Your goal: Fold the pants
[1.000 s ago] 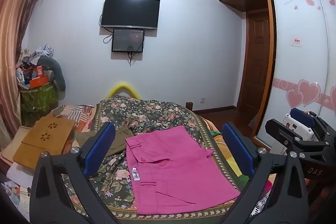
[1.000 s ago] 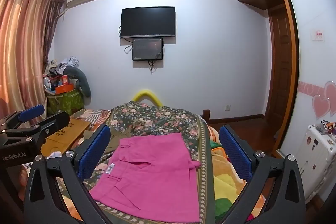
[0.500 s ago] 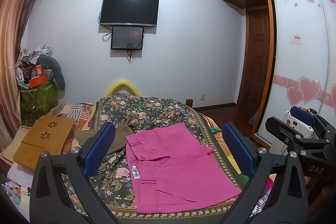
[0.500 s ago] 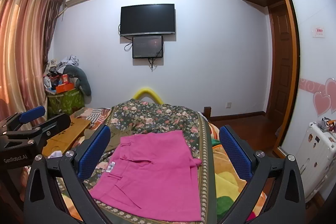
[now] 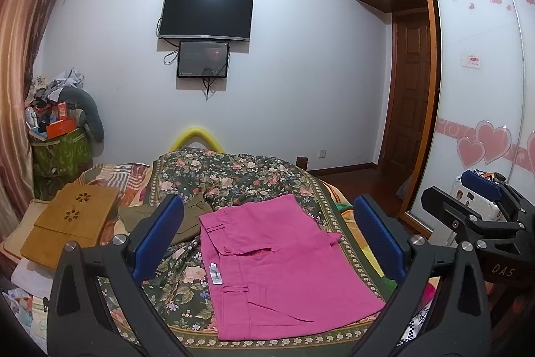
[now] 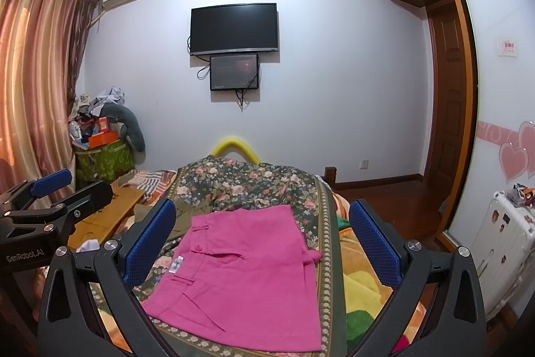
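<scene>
1. Far left, a curtain (image 6: 36, 82) hangs by the wall, and beside it a green bin (image 5: 62, 153) is heaped with clutter.
2. A wooden board (image 5: 72, 225) with flower cut-outs lies at the bed's left edge.
3. Just right of it, an olive garment (image 5: 187, 218) lies crumpled on the floral blanket (image 5: 234, 176), partly behind the left gripper's blue pad.
4. The left gripper (image 5: 267, 240) hovers above the near end of the bed, its jaws wide apart with nothing between them.
5. The pants (image 5: 281, 260) lie flat on the blanket, in the middle of the bed's near half and already folded into a compact pink block.
6. Their waistband runs down the left edge, with belt loops, a button and a white tag (image 5: 215, 273) along it. So the waist faces left and the folded legs run out to the right.
7. The block's longer side runs from the near bed edge toward the far wall, slightly skewed.
8. On the wall beyond hang a TV (image 5: 205, 14) and a smaller screen (image 5: 203, 58) under it.
9. The right gripper (image 6: 264, 243) is held above the same spot, jaws also spread wide and gripping nothing. From its camera the pants (image 6: 247, 273) sit directly between its pads.
10. Far right, a wardrobe (image 5: 481, 89) with pink hearts stands beside a brown door (image 5: 409, 89).
</scene>
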Action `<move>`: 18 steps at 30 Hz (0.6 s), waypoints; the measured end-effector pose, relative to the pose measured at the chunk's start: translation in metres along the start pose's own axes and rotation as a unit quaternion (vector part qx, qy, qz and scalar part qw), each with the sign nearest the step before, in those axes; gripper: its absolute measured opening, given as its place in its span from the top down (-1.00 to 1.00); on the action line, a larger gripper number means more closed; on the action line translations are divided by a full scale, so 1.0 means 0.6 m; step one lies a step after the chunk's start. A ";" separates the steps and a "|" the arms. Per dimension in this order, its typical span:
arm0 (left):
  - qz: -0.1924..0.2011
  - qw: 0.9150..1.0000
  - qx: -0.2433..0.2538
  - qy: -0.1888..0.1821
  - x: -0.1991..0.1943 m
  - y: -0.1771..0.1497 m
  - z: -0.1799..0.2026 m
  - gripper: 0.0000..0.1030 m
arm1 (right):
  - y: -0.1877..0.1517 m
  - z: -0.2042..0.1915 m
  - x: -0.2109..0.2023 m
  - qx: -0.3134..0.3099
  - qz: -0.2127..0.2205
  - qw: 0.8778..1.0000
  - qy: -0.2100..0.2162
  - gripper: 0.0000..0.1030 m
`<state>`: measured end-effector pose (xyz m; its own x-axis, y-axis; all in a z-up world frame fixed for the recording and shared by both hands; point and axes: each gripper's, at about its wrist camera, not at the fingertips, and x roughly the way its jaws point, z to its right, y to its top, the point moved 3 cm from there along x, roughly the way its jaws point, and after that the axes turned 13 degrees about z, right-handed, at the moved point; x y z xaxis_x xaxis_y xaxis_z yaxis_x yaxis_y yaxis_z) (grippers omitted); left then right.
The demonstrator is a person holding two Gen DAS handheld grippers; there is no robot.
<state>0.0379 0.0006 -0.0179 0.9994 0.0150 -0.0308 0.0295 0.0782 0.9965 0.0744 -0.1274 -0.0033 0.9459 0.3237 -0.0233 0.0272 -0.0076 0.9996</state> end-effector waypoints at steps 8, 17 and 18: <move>-0.002 1.000 0.000 0.000 0.003 -0.001 0.001 -1.00 | 0.001 0.001 0.000 0.000 0.000 1.000 0.000 -1.00; -0.002 1.000 0.002 -0.001 0.002 0.000 0.001 -1.00 | 0.002 0.001 0.001 0.000 0.000 1.000 0.000 -1.00; -0.002 1.000 0.002 -0.001 0.002 0.000 0.001 -1.00 | 0.003 0.001 0.001 0.000 0.000 1.000 0.000 -1.00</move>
<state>0.0392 0.0000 -0.0178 0.9993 0.0135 -0.0346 0.0335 0.0747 0.9966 0.0751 -0.1278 -0.0017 0.9459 0.3237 -0.0240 0.0279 -0.0076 0.9996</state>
